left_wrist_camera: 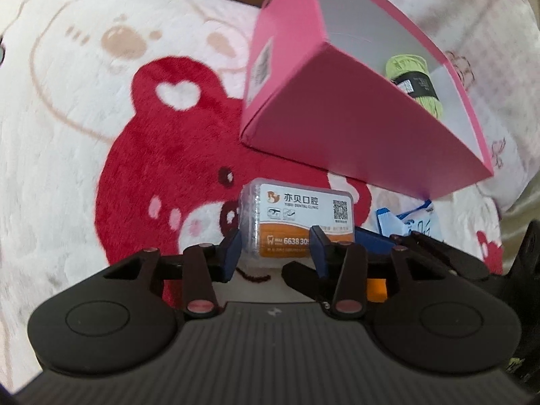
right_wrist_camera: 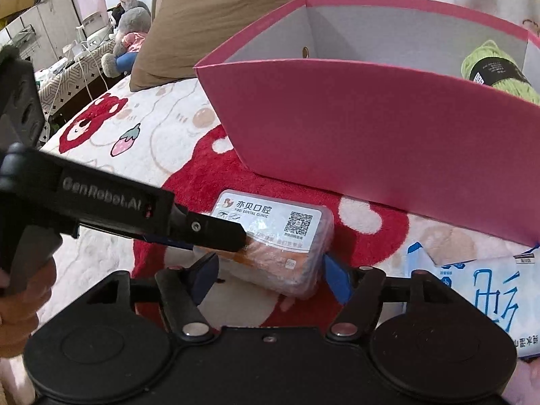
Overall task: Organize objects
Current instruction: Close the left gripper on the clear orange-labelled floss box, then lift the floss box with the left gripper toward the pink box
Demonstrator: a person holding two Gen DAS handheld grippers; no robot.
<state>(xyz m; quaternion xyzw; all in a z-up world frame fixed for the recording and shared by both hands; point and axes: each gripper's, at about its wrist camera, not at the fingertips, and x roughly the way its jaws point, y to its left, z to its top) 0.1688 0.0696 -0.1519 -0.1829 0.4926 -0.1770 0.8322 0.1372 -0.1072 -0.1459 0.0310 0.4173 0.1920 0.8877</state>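
L gripper (left_wrist_camera: 276, 249) clamps floss box (left_wrist_camera: 297, 222), R gripper (right_wrist_camera: 270, 278) astride

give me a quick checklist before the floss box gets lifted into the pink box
1. Left hand-held gripper closed on the floss box: ok.
2. Right hand-held gripper gripping too: not ok, its pads straddle the floss box with a gap.
3. Pink box open at the top: ok.
4. Free room inside beside the green yarn: ok.
5. Blue-and-white packet clear of the floss box: ok.
6. Grip firm enough to lift: cannot tell.
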